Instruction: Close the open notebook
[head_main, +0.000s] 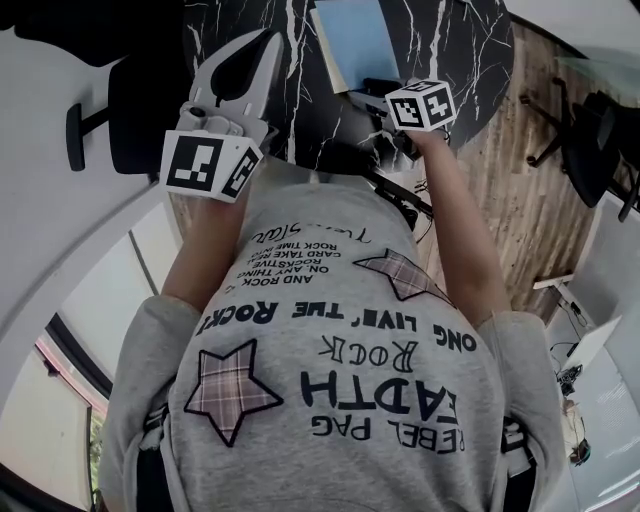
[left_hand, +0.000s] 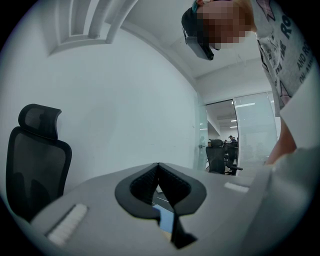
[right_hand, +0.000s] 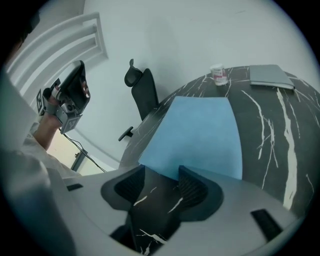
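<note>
A notebook with a plain blue cover facing up lies flat on the black marble table. In the head view the notebook is near the table's far side. My right gripper points down at the notebook's near edge with its jaws open. Only bare table shows between its pads, and the notebook starts just beyond the tips. From the head view the right gripper is mostly hidden under its marker cube. My left gripper is held up left of the table, shut and empty. In its own view the left gripper points level at a white wall.
A small white cup and a flat grey closed device sit at the table's far side. A black office chair stands behind the table, another chair is near the wall, and one more chair stands on the wooden floor.
</note>
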